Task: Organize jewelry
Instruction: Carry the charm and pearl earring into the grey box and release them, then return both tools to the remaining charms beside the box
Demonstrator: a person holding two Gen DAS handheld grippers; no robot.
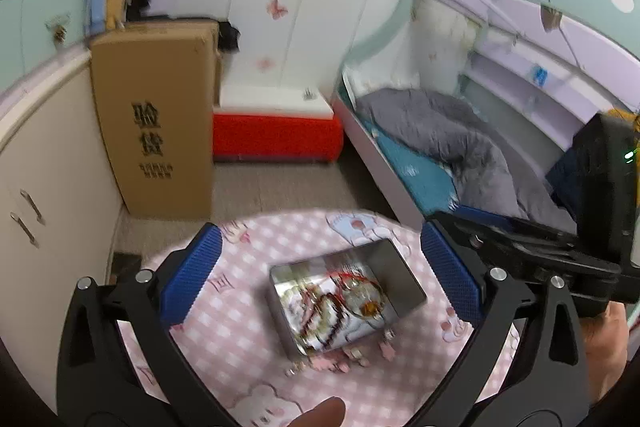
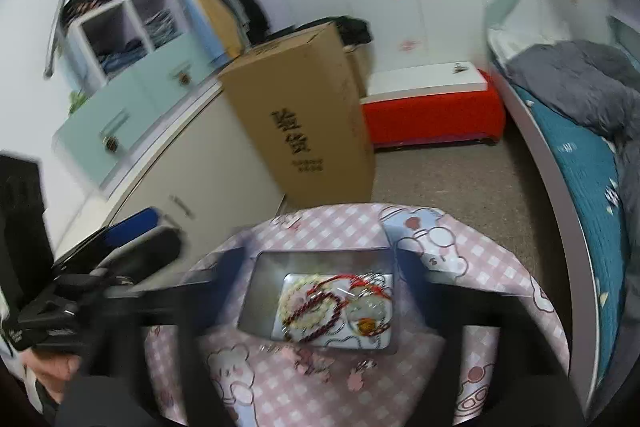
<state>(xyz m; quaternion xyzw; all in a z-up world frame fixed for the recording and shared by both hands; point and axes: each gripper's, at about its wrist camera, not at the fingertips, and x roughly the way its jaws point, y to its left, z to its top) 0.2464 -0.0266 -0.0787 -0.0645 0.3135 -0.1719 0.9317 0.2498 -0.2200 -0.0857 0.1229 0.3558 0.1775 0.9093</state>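
An open metal tin (image 1: pixel 400 273) sits on a round table with a pink checked cloth (image 1: pixel 240 339). Inside lies a tangle of jewelry (image 1: pixel 344 299): pearl strands, red cord and dark beads. Small loose pieces (image 1: pixel 340 363) lie on the cloth in front of the tin. My left gripper (image 1: pixel 320 275) is open, its blue pads apart on either side of the tin and above it. In the right wrist view the tin (image 2: pixel 264 291) holds the jewelry (image 2: pixel 340 307); my right gripper (image 2: pixel 320 283) is blurred, its fingers wide apart on either side of the tin. Loose pieces (image 2: pixel 320 363) lie near the tin's front.
A tall cardboard box (image 1: pixel 156 127) stands on the floor behind the table beside a cream cabinet (image 1: pixel 52 187). A red bench (image 1: pixel 276 139) is against the wall. A bed with a grey duvet (image 1: pixel 440 135) is at the right. The right gripper's body (image 1: pixel 560 247) is close at the right.
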